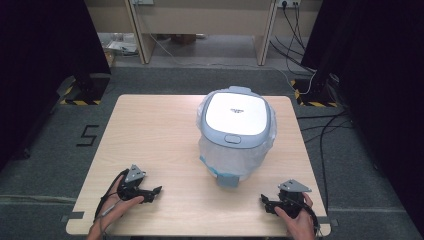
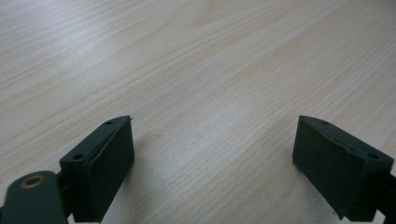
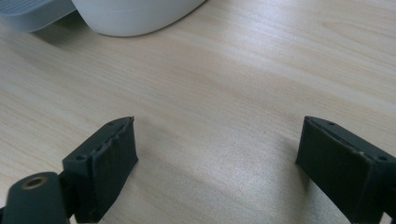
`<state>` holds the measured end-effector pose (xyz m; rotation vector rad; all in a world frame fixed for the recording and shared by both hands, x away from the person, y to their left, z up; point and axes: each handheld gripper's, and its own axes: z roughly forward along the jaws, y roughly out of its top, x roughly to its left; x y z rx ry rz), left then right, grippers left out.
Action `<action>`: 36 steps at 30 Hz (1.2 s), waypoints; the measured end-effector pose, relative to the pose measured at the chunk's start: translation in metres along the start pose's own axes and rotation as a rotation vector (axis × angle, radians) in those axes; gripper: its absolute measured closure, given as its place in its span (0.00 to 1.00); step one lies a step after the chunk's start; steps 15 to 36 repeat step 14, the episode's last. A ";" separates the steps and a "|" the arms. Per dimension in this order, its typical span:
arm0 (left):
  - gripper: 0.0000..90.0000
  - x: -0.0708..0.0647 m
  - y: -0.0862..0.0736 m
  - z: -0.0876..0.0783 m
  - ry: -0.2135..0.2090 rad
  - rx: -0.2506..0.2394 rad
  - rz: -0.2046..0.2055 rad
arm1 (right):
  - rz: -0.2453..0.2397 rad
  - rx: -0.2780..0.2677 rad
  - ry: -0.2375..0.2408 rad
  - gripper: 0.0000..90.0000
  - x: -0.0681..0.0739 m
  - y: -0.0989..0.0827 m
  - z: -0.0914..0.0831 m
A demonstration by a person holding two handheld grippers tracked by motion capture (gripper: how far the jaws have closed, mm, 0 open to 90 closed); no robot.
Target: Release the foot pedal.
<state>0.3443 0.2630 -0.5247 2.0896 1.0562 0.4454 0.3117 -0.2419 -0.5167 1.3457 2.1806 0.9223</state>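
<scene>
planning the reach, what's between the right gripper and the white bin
Nothing: in the high view bare table separates the right gripper from the bin; the right gripper view shows the same.

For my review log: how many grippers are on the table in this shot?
2. The left gripper rests near the table's front-left corner; the right gripper near its front-right corner, both open and empty.

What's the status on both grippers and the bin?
Left gripper and right gripper open, empty, low over the table. White lidded bin, bag-lined, upright mid-table, untouched. Nothing between grippers and bin.
</scene>
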 end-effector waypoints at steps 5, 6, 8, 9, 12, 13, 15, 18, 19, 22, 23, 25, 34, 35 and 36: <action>0.13 0.000 0.000 0.000 0.000 -0.001 -0.001 | -0.012 0.008 0.011 0.10 0.000 0.000 0.000; 0.13 0.000 0.000 0.000 0.000 0.000 -0.001 | -0.012 0.006 0.010 0.10 0.000 0.000 0.001; 0.13 0.000 0.000 0.000 -0.001 -0.001 -0.001 | -0.013 0.007 0.011 0.09 0.000 0.000 0.001; 0.13 0.000 0.000 0.000 0.000 0.000 -0.001 | -0.020 0.014 0.026 0.04 0.000 0.000 0.001; 0.13 0.000 0.000 0.000 0.001 -0.003 -0.001 | -0.043 0.035 0.034 0.00 0.003 0.001 0.002; 0.13 0.000 0.000 0.000 0.001 -0.002 0.000 | -0.041 0.032 0.029 0.00 0.003 0.001 0.003; 0.13 0.000 0.000 0.000 0.001 -0.003 -0.001 | -0.039 0.032 0.027 0.00 0.003 0.001 0.003; 0.13 0.000 0.000 0.000 0.001 -0.003 -0.001 | -0.039 0.032 0.027 0.00 0.003 0.001 0.003; 0.13 0.000 0.000 0.000 0.001 -0.003 -0.001 | -0.039 0.032 0.027 0.00 0.003 0.001 0.003; 0.13 0.000 0.000 0.000 0.001 -0.003 -0.001 | -0.039 0.032 0.027 0.00 0.003 0.001 0.003; 0.13 0.000 0.000 0.000 0.001 -0.003 -0.001 | -0.039 0.032 0.027 0.00 0.003 0.001 0.003; 0.13 0.000 0.000 0.000 0.001 -0.003 -0.001 | -0.039 0.032 0.027 0.00 0.003 0.001 0.003; 0.13 0.000 0.000 0.000 0.001 -0.003 -0.001 | -0.039 0.032 0.027 0.00 0.003 0.001 0.003; 0.13 0.000 0.000 0.000 0.001 -0.003 -0.001 | -0.039 0.032 0.027 0.00 0.003 0.001 0.003; 0.13 0.000 0.000 0.000 0.001 -0.003 -0.001 | -0.039 0.032 0.027 0.00 0.003 0.001 0.003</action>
